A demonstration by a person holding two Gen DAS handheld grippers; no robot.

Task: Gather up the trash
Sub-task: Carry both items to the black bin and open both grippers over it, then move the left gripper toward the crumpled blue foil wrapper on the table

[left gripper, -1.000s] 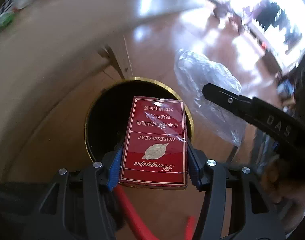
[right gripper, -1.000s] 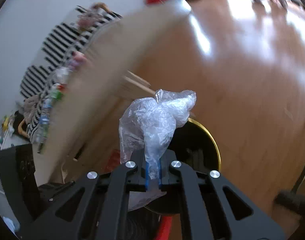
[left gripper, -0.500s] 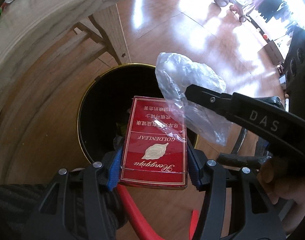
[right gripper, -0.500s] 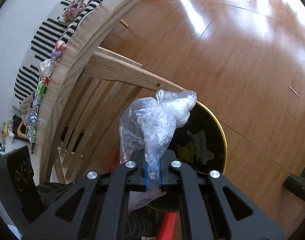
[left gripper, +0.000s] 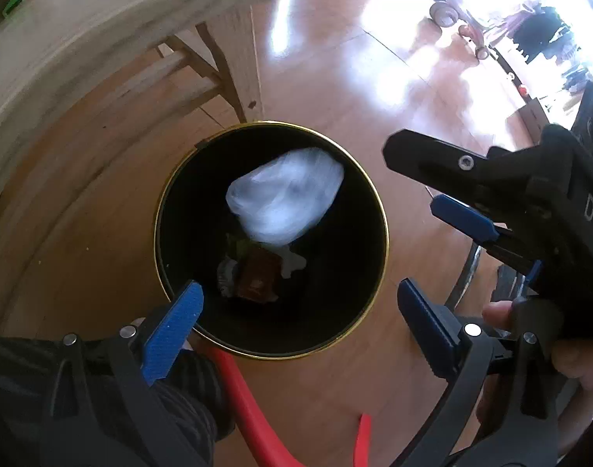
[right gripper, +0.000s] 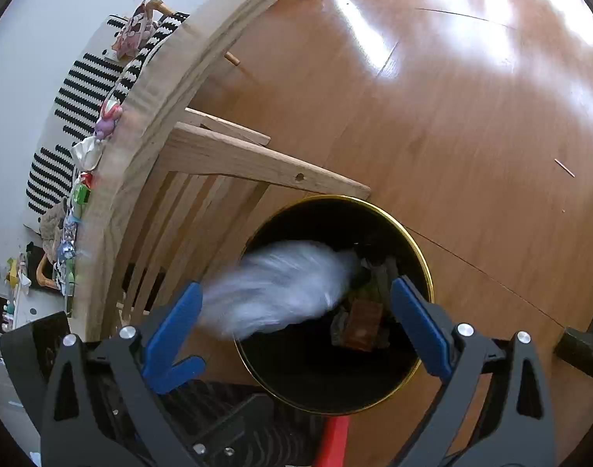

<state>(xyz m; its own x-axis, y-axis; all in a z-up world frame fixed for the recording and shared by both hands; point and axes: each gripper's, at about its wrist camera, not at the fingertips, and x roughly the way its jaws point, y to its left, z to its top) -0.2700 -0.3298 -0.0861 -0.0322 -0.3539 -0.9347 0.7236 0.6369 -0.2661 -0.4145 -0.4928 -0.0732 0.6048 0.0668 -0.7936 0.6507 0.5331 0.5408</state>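
A black bin with a gold rim (left gripper: pixel 385 233) stands on the wooden floor below both grippers. My left gripper (left gripper: pixel 300 311) hangs over its near edge, its jaws opening with nothing between the blue pads (left gripper: pixel 175 327). A red cigarette pack (left gripper: pixel 257 276) lies at the bottom of the bin among other scraps. A clear plastic bag (left gripper: pixel 284 198), blurred, is falling inside the bin. My right gripper (right gripper: pixel 294 292) is above the bin rim (right gripper: pixel 428 272), its jaws opening too. The bag (right gripper: pixel 280 288) drops free between them, and the pack (right gripper: pixel 364 323) lies below. The right gripper (left gripper: pixel 413 179) also shows at the right of the left wrist view.
A wooden table leg (right gripper: pixel 265 167) and the table edge (right gripper: pixel 148 116), lined with small wrappers, rise just behind the bin. A striped cloth (right gripper: pixel 82 78) lies beyond. Red bars (left gripper: pixel 253 408) cross the floor near the bin. A hand (left gripper: pixel 568 362) holds the right gripper.
Both grippers went from shut to open. The red pack left the left gripper and now lies in the bin. The plastic bag left the right gripper and is falling in.
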